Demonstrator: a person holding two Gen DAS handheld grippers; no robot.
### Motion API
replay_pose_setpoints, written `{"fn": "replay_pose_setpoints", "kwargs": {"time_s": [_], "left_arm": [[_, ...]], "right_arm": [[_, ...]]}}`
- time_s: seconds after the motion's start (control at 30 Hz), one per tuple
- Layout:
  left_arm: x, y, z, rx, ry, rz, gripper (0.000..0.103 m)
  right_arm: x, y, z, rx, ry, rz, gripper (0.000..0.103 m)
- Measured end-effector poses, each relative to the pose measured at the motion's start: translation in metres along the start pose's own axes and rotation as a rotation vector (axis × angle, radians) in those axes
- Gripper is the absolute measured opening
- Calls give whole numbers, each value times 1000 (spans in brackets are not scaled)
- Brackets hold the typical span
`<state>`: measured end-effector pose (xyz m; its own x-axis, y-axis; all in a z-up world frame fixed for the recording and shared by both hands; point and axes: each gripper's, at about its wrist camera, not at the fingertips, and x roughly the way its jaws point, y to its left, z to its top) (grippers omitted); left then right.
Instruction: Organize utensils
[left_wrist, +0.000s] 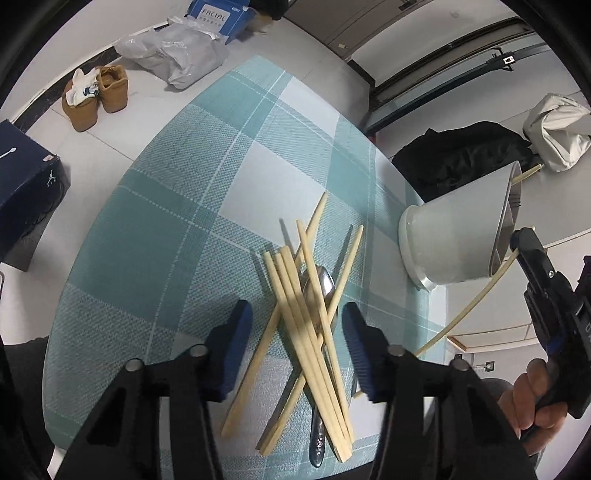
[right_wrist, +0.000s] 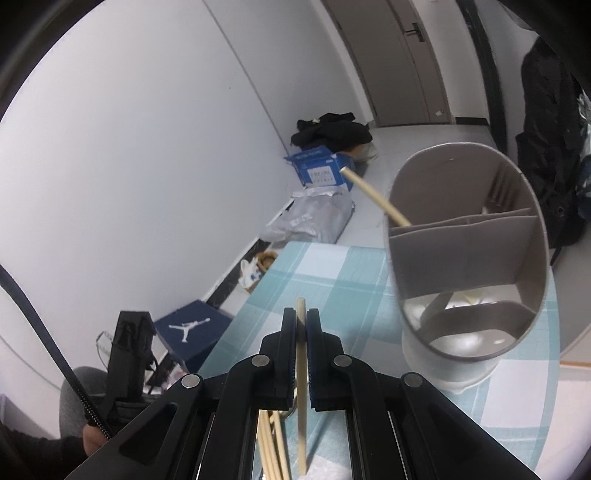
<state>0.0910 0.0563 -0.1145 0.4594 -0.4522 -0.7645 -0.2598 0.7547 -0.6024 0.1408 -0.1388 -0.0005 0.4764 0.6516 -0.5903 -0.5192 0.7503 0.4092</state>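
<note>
Right gripper (right_wrist: 302, 325) clamped on single chopstick (right_wrist: 301, 387), long axis upright across jaws, tip just short of grey divided holder (right_wrist: 466, 254) rim. Left gripper (left_wrist: 295, 343) jaws parted, straddling chopstick pile (left_wrist: 310, 314) plus spoon (left_wrist: 321, 286) beside holder. Right hand nearer holder.

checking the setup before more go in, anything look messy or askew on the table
Yes: the chopsticks lie crisscrossed in a loose heap over a metal spoon on the checked tablecloth. One chopstick in the grey holder leans far out over its rim.
</note>
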Motion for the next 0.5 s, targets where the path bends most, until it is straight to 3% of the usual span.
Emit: {"fn": "replay_pose_setpoints", "kwargs": {"time_s": [0.17, 0.43, 0.5], "left_arm": [[3, 8, 4, -42, -26, -26, 32], [9, 17, 6, -98, -24, -56, 6], [9, 19, 7, -113, -26, -56, 5]], "right_arm": [[-5, -7, 2, 20, -16, 9, 4], [-18, -15, 1, 33, -33, 25, 4], [-18, -14, 0, 35, -35, 23, 4]]}}
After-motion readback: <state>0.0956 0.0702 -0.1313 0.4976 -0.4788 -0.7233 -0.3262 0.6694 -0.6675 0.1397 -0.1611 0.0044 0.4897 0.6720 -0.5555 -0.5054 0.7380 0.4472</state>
